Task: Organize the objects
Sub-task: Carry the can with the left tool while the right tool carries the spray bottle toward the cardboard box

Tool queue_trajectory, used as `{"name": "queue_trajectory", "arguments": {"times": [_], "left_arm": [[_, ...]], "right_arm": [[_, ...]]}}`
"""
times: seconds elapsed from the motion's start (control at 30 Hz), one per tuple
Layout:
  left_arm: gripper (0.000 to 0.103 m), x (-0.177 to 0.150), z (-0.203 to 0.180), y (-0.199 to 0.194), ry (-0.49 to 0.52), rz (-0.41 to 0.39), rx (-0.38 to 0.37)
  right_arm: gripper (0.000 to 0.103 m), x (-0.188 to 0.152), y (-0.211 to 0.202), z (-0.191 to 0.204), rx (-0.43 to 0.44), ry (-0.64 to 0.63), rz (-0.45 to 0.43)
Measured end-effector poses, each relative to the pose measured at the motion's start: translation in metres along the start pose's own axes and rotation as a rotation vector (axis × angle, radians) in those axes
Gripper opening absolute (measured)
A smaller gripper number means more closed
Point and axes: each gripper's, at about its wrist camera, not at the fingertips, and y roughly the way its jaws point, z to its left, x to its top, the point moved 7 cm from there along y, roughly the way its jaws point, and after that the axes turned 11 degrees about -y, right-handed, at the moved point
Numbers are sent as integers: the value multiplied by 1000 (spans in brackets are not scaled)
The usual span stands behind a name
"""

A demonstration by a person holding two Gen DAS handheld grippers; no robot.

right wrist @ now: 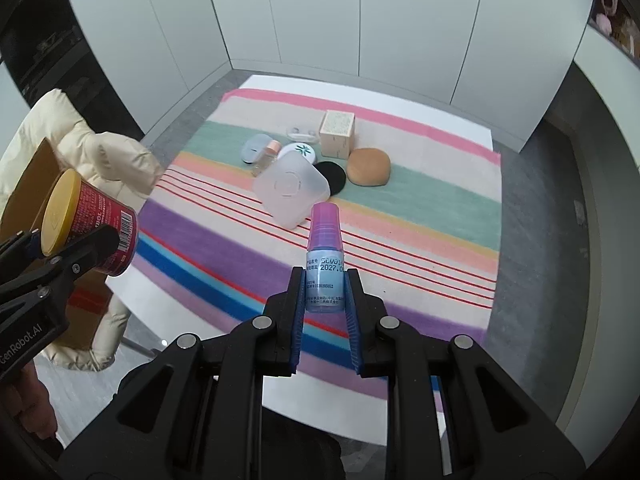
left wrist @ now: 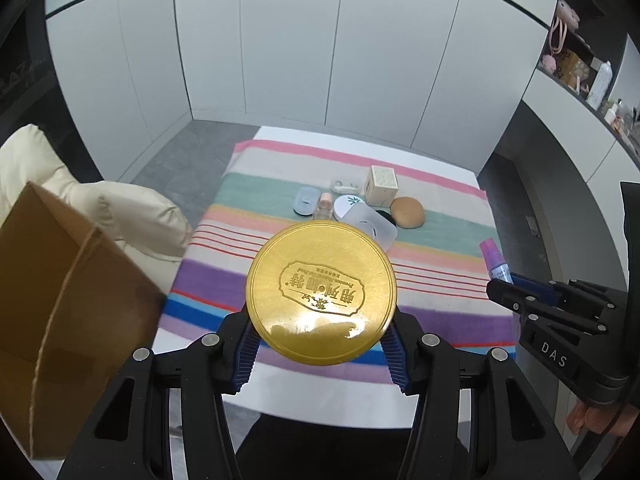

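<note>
**Colleague:** What have you got in the left one?

**Me:** A red can (right wrist: 110, 236) with a gold lid (left wrist: 322, 292). My left gripper (left wrist: 320, 342) has its jaws part-way spread, and both blue pads (left wrist: 246, 354) press on the can's sides just under the lid's rim. The can is up in the air above the near edge of the worktop (left wrist: 276, 400), lid turned towards my camera.

**Colleague:** And the right?

**Me:** My right gripper (right wrist: 325, 316) has its jaws drawn nearly together, pinching a small blue bottle (right wrist: 324, 268) with a purple cap (right wrist: 325, 218). The pads grip the labelled lower half; the cap sticks out past the tips. It also hangs clear above the striped cloth (right wrist: 420, 236).

**Colleague:** What is left lying down there?

**Me:** A cluster on the green stripe: a clear plastic tub (right wrist: 290, 190) nearest me, tipped over, with a black round pad (right wrist: 334, 176) just beside it and a brown bun-shaped thing (right wrist: 368, 168) to its right. Behind those are a white round case (right wrist: 300, 152), a small glass bottle with a peach cap (right wrist: 269, 158), a pale blue oval thing (right wrist: 254, 148), a pale square box (right wrist: 337, 134) and something small and white (right wrist: 300, 133) I cannot make out.

**Colleague:** Anything off to the side?

**Me:** A cardboard box (left wrist: 52, 316) to my left, by a cream padded jacket (right wrist: 100, 156).
</note>
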Motion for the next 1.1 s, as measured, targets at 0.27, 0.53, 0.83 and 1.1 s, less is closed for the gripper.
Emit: {"name": "queue_trajectory", "arguments": {"times": [0.27, 0.53, 0.83, 1.1], "left_arm": [[54, -7, 16, -28, -36, -25, -35], [54, -7, 40, -39, -21, -113, 14], [54, -7, 88, -43, -79, -132, 68], [54, -5, 122, -48, -125, -156, 108]], "right_arm": [[20, 8, -45, 29, 18, -92, -93], [20, 28, -62, 48, 39, -93, -166], [20, 49, -48, 86, 79, -122, -172], [20, 61, -38, 139, 113, -200, -179]]}}
